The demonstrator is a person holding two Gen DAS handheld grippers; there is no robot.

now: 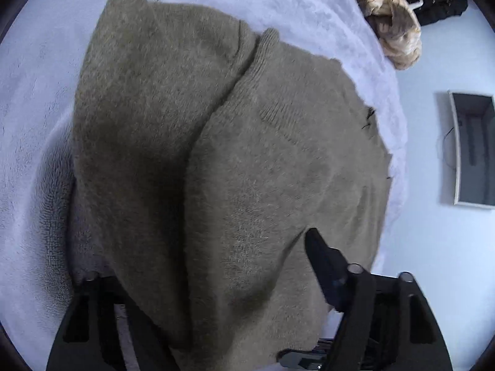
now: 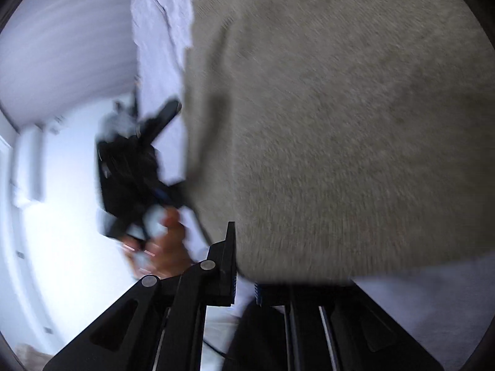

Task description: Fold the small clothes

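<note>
Hand-held gripper, left (image 1: pixel 216 293): grips one olive knit garment (image 1: pixel 216 123); one white towel (image 1: pixel 31 123) beneath.

Left matte-black plastic two-finger gripper (image 1: pixel 216 281): tapered pointed finger, round silver-grey pivot pins, cut-out slots in the linkage arms. Right matte-black gripper (image 2: pixel 244 278): same pins, blue ribbed finger pads, silver rails. Bare-skinned hand (image 2: pixel 164 247), blurred.

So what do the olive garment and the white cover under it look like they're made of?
The olive garment looks like a soft, fuzzy knit, perhaps wool or a blend: matte surface, fine nap, and ribbed stitch rows along its folded edge. The white cover beneath it looks like plush fleece or terry, judging by its nubby, slightly matted pile. Exact fibres can't be told from the pictures.
</note>
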